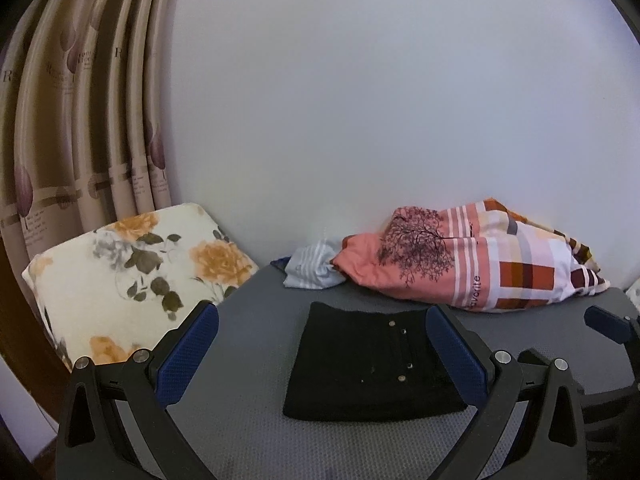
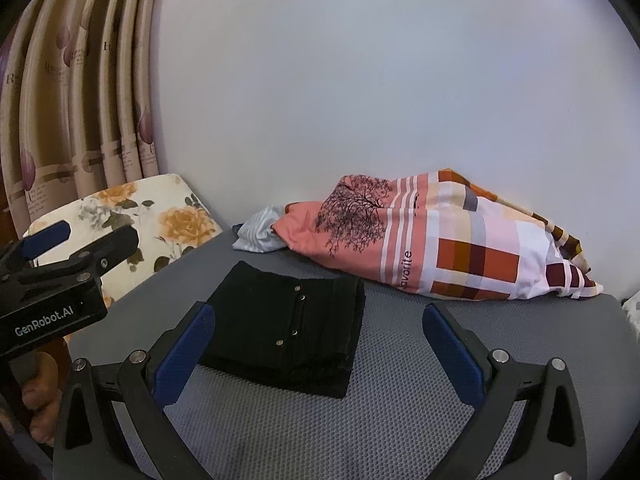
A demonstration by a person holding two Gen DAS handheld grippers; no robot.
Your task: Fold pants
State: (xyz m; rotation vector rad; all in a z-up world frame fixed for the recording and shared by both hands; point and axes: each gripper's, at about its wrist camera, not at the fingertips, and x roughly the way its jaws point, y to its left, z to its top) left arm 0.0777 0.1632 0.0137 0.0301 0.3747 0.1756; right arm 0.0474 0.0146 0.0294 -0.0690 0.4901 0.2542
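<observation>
A: Lying folded at the lower centre of the left wrist frame, the black pants [image 1: 372, 364] are resting flat on the grey mat [image 1: 248, 432] as a compact rectangle, their metal snaps facing up.

B: And the left gripper [image 1: 322, 354]?

A: Its blue-padded jaws are standing wide apart with nothing between them; the pants are showing through the gap, and the right-hand pad is overlapping the garment's right edge in the frame. I cannot tell whether it is touching the cloth.

B: What is the right wrist view showing?

A: The right gripper [image 2: 316, 350] is also spread wide and holding nothing. The pants are sitting left of centre there, beside its left pad. The left gripper's body, marked GenRobot.AI, is filling the left edge, with fingers [image 2: 38, 396] of the person's hand showing below it.

B: Anything behind?

A: A patterned orange and white bundle [image 1: 476, 262] is lying against the wall at the right middle, a striped pale cloth [image 1: 314, 266] is touching its left end, a floral cushion [image 1: 124, 272] is leaning at the left, and curtains [image 1: 80, 92] are hanging in the upper left.
</observation>
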